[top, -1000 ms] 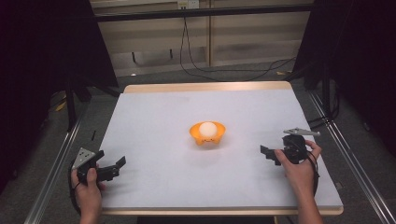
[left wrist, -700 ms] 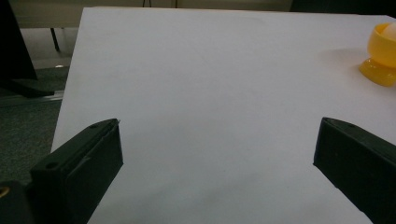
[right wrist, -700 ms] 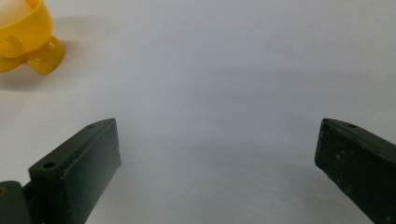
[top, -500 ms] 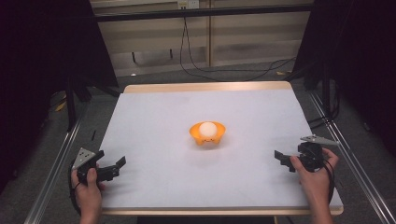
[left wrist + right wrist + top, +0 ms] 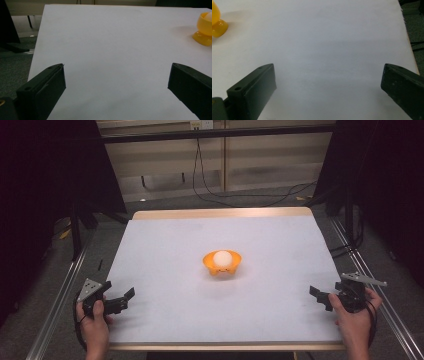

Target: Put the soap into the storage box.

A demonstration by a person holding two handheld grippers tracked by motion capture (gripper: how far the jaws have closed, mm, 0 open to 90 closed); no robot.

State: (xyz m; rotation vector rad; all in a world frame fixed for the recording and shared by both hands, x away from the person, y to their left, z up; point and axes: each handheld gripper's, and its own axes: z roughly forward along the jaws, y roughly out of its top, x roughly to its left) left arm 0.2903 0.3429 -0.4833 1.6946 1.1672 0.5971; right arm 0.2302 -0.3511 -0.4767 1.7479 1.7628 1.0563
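An orange bowl with a white ball in it stands at the middle of the white table. My left gripper rests near the front left corner, open, nothing between its jaws. My right gripper sits near the front right edge, also open and empty. In the left gripper view the orange bowl shows at the far right, well beyond the left gripper. In the right gripper view the orange bowl's foot shows at the far left, far from the right gripper.
The table has a wooden rim. Metal rails run along both sides. Cables lie on the floor behind, under a dark bar. Dark curtains stand at left and right.
My right gripper has drawn back from near the bowl toward the front right edge of the table. The left gripper has stayed where it was.
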